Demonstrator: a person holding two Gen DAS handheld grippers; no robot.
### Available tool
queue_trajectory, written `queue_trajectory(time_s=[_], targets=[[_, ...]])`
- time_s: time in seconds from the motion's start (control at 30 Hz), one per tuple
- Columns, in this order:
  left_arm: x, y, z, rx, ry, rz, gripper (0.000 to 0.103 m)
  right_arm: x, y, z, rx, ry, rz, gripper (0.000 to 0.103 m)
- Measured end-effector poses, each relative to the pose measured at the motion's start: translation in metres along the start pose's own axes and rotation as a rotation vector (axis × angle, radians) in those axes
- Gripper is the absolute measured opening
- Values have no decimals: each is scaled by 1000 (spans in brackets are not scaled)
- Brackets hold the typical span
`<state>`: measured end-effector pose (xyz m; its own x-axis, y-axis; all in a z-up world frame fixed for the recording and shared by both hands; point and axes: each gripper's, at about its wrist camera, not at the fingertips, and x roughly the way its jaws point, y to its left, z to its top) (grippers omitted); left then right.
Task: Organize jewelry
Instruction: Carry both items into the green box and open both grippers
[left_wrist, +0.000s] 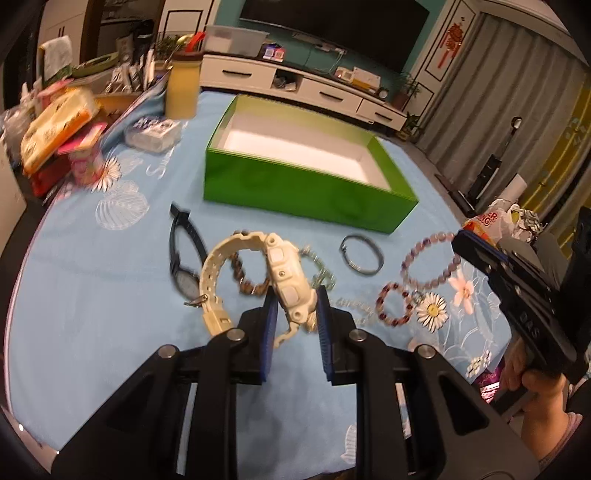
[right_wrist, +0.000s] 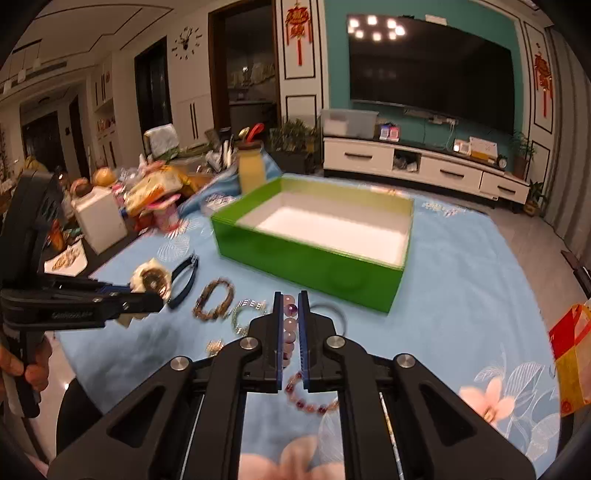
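White watch (left_wrist: 286, 280) in left jaws, green box (left_wrist: 306, 192) beyond

Red "ER", "IG" letters on plastic bag (left_wrist: 491, 221).

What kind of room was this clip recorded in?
Most likely a home living room: a wall-mounted television above a white media cabinet, grey curtains, and a cluttered table under a blue floral cloth.

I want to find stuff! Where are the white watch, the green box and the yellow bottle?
white watch (left_wrist: 286, 273), left wrist view, on its case.
green box (left_wrist: 295, 188), left wrist view, on its front wall.
yellow bottle (right_wrist: 252, 170), right wrist view, on its body.
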<state>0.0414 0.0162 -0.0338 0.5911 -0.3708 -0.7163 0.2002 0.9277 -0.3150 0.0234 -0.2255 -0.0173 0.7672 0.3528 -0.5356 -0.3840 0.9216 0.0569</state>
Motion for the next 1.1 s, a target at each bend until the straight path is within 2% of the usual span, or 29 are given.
queue_trajectory(time_s=[0.13, 0.47, 0.63, 0.87, 0.93, 0.97, 1.03, 1.1], targets=[[4, 0, 26, -9, -11, -20, 20, 4, -11, 18, -2, -33, -13, 7], [36, -9, 100, 35, -47, 11, 20, 41, -39, 57, 31, -64, -13, 7], [69, -9, 131, 39, -27, 39, 20, 80, -52, 71, 68, -25, -1, 7], [117, -1, 150, 29, 41, 105, 22, 129, -64, 66, 83, 86, -17, 7], [121, -2, 151, 33, 46, 115, 41, 137, -70, 64, 103, 110, -34, 13], [119, -3, 151, 34, 36, 120, 55, 136, -74, 64, 117, 114, -42, 16], [112, -7, 152, 53, 8, 128, 61, 131, -79, 64, 139, 100, -42, 27], [103, -11, 150, 59, -12, 123, 68, 120, -84, 62, 155, 79, -50, 33]])
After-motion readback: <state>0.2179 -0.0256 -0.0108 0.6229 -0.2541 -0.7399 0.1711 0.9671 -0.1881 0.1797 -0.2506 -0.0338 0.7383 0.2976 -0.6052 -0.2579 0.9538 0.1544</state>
